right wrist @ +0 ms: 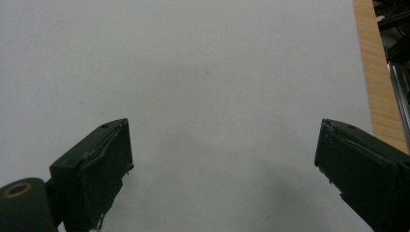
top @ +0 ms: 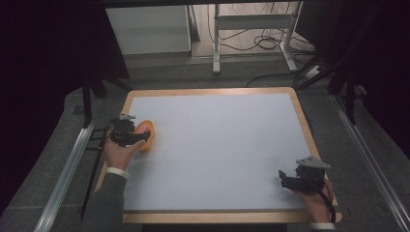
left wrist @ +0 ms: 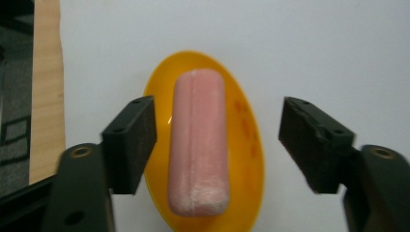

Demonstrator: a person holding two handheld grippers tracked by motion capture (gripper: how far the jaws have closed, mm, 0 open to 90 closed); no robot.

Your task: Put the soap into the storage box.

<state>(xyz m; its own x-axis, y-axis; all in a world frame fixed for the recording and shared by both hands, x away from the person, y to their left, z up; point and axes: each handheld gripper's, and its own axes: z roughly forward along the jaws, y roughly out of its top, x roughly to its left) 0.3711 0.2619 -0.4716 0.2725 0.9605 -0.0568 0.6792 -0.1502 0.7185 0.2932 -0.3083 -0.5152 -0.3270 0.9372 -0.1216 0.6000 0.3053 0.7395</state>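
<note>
Item: pink sausage (left wrist: 198, 142) lying lengthwise in yellow dish (left wrist: 246, 140), centre frame. Left gripper (left wrist: 217, 145) straddled it, jaws spread, touching nothing. Right gripper (right wrist: 222, 169) idle, jaws spread.

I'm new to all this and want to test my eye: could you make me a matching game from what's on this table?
Things:
1. sausage
2. dish
3. left gripper
4. right gripper

Descriptions:
A. open over bare white board
B. pink, lying in the dish
C. orange, oval, near the table's left edge
D. open, jaws either side of the sausage, not touching

Pairs: 1-B, 2-C, 3-D, 4-A
</note>
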